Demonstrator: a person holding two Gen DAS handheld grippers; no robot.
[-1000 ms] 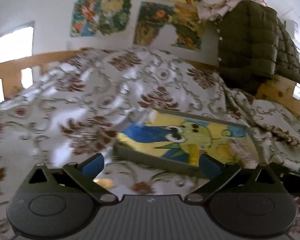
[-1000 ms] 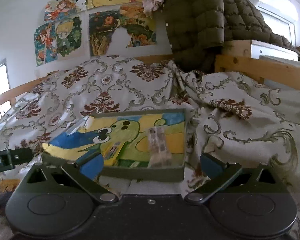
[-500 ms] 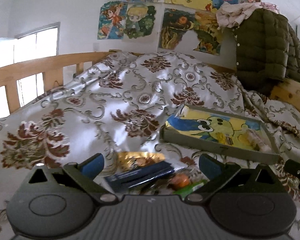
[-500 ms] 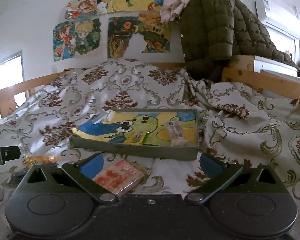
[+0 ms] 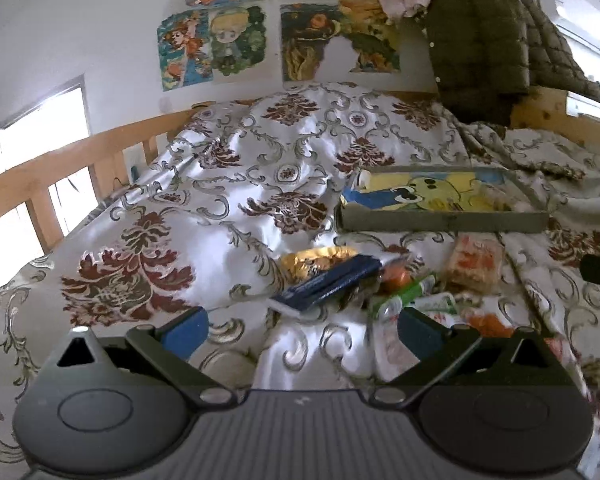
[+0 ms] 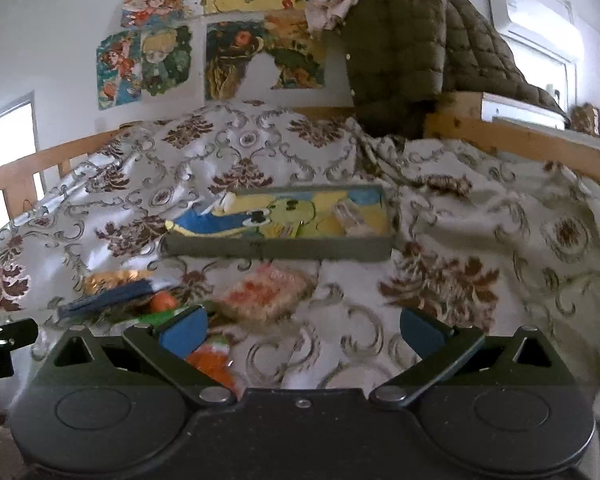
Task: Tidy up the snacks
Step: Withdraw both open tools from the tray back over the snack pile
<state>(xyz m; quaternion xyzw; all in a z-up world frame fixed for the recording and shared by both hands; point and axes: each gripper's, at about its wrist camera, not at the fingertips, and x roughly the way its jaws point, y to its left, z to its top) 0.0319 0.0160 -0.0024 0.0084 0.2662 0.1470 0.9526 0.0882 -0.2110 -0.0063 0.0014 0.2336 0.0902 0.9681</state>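
Note:
A shallow grey tray (image 5: 440,222) (image 6: 276,250) with a yellow and blue cartoon bottom lies on the bed and holds a clear wrapped snack (image 6: 350,216). In front of it lies a loose pile: a gold packet (image 5: 316,258) (image 6: 108,278), a dark blue bar (image 5: 332,282) (image 6: 108,300), a red-printed clear packet (image 5: 476,266) (image 6: 266,294), an orange round snack (image 5: 396,278) (image 6: 164,302) and green-white wrappers (image 5: 410,296). My left gripper (image 5: 302,328) is open just short of the pile. My right gripper (image 6: 302,326) is open, its left pad above an orange packet (image 6: 212,362).
The bed is covered by a white quilt (image 5: 220,200) with brown flower patterns. A wooden rail (image 5: 60,168) runs along the left side. A dark green padded jacket (image 6: 412,52) hangs over the wooden headboard at the back right. Posters cover the wall.
Both grippers have pulled back from the tray. The pile of snacks in front of the tray, hidden a second ago, has come into view. Both stay open.

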